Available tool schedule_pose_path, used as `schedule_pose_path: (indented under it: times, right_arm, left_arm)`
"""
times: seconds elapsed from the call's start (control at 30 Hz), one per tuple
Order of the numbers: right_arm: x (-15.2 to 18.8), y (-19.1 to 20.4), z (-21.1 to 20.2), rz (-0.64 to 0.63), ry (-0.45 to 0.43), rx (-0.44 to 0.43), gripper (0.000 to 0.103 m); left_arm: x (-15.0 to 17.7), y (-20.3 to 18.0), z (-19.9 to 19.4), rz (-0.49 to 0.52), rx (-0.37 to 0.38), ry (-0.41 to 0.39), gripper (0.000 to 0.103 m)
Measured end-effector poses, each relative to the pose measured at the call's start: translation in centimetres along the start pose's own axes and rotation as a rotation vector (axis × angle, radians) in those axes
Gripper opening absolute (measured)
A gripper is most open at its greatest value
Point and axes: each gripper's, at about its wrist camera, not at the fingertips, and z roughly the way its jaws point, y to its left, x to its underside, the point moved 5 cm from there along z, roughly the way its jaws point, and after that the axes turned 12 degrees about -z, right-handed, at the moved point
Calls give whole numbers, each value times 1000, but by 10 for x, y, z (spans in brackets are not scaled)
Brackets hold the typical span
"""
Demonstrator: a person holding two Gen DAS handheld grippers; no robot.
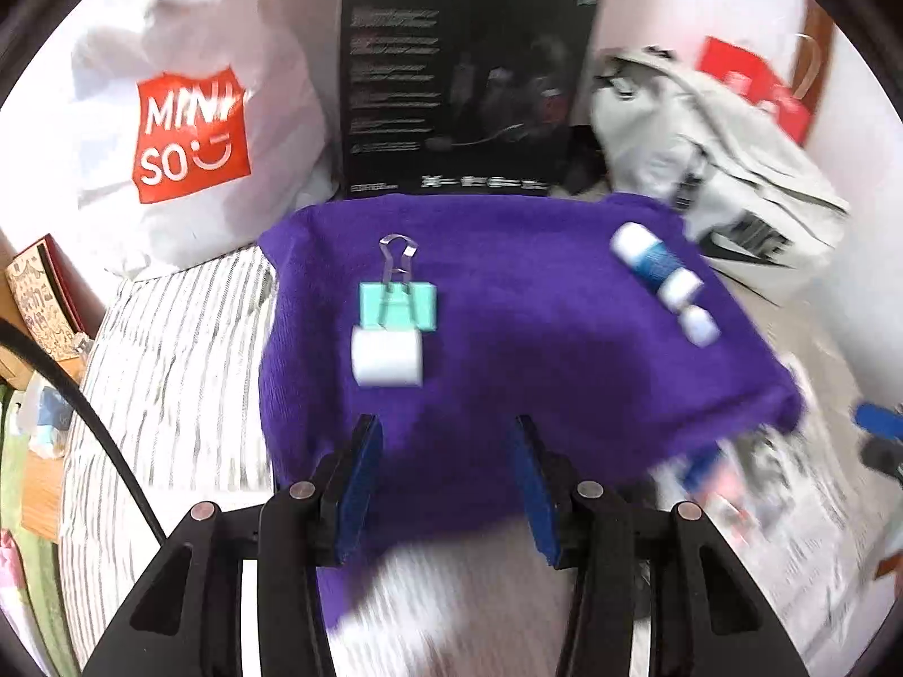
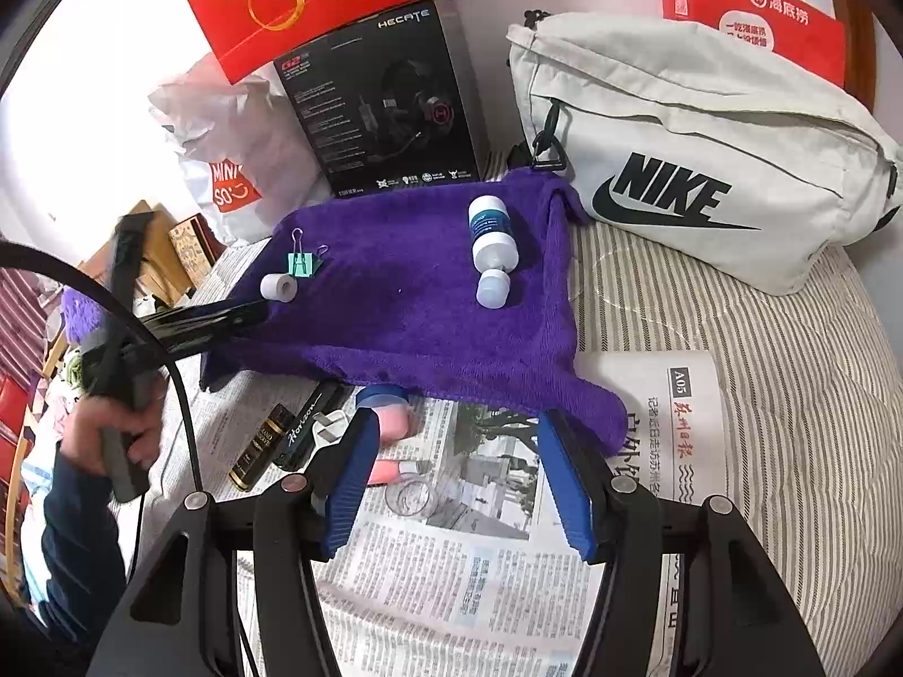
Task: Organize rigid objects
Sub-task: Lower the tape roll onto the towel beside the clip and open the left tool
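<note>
Left gripper [image 1: 446, 440] is hovering low at the near edge of the towel [image 1: 508, 338], jaws wide apart and holding nothing. Tape roll [image 1: 387, 358] and clip [image 1: 398, 304] are lying touching at centre left of the left view, probably grouped there as sorted items; the bottle [image 1: 657, 276] is lying at upper right with its cap [image 1: 701, 328] just beside it. Right gripper [image 2: 451, 468] is sitting over the newspaper [image 2: 451, 564] at lower centre, also spread open and empty, likely lining up on unsorted items: a pink piece [image 2: 392, 423] and dark tubes [image 2: 282, 440].
</note>
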Motion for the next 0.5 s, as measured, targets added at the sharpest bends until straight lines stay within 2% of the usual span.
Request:
schedule_pose_path:
  times: [0.1,0.2,0.33,0.5]
  right_arm:
    - [3,1,-2,-3,3,6,59]
    - [5,1,-5,-1,1,9,59]
    - [8,5,-10,-8,-5,11,59]
    - [12,8,-15,-21,-6,17,60]
  left_arm:
    - [24,-11,-21,40,34,13,45]
    - [47,-24,-26,77,46,42,45]
    - [78,-34,-18,130,31,90,45]
    - [88,-37,-2,151,19,119,45]
